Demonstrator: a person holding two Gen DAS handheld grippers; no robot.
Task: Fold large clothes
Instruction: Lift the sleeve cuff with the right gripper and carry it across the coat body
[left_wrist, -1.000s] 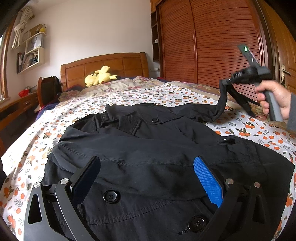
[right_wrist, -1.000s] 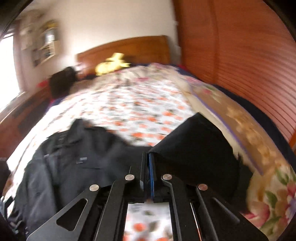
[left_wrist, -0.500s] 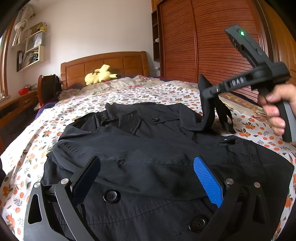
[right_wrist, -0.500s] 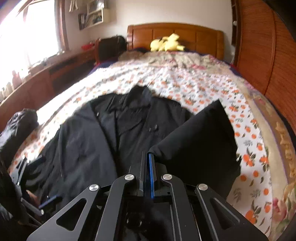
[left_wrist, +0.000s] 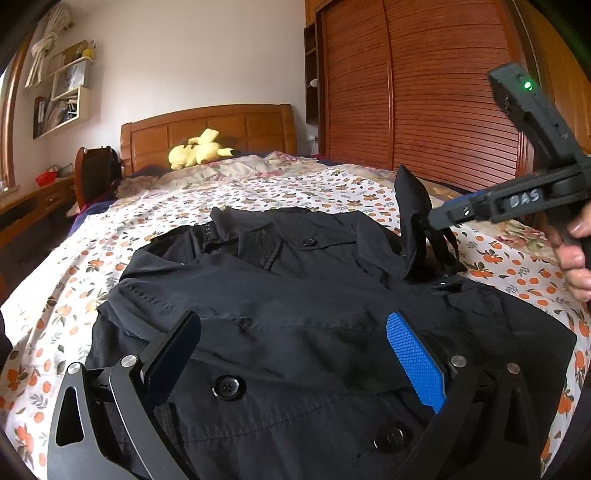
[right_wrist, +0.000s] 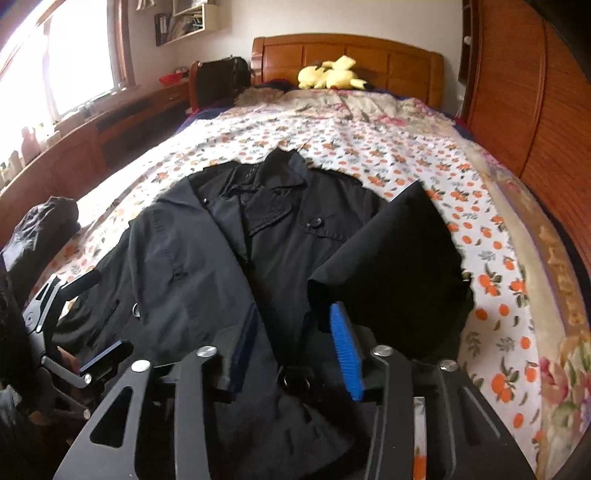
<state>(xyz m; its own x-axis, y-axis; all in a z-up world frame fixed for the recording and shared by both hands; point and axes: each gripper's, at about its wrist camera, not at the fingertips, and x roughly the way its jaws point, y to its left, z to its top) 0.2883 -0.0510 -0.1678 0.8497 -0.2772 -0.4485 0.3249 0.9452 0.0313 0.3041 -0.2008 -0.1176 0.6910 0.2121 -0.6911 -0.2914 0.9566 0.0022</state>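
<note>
A black coat lies front-up on the flowered bed, its left side folded over the middle. My left gripper hovers open over the coat's lower front, with nothing between its pads. In the right wrist view the right gripper is above the coat's right side and its jaws are opening. The coat's right sleeve stands bunched at the tip of the blue pad, no longer pinched. The left wrist view shows that sleeve sticking up at the right gripper.
A yellow plush toy lies by the wooden headboard. A slatted wooden wardrobe runs along the bed's right side. A dark bundle of cloth sits at the bed's left edge. A desk lines the window wall.
The right gripper carried the sleeve from the bed's right side in over the coat, then its shut jaws parted and released the cuff. The left gripper stayed still and open.
</note>
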